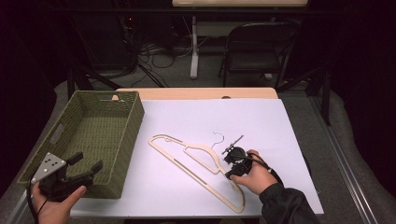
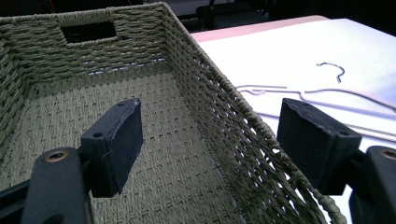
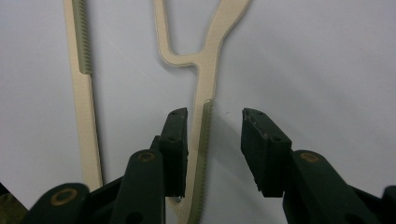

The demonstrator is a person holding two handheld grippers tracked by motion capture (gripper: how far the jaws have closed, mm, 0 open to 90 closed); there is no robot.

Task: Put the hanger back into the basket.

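A pale beige clothes hanger (image 1: 196,161) with a thin metal hook lies flat on the white sheet (image 1: 261,126). My right gripper (image 1: 232,164) points down at its right shoulder arm. In the right gripper view the ribbed arm of the hanger (image 3: 208,70) runs between the jaws of the right gripper (image 3: 215,116), close against the left pad and well apart from the right pad, so it is open. My left gripper (image 1: 88,162) hovers open by the near right corner of the green woven basket (image 1: 133,121). Its jaws straddle the basket's right wall (image 2: 205,93) with nothing held.
The basket has nothing inside and has a handle slot in its far wall. The hanger (image 2: 336,95) lies to its right. Behind the table's wooden far edge (image 1: 196,93) stand a folding chair (image 1: 257,46), a desk leg and floor cables.
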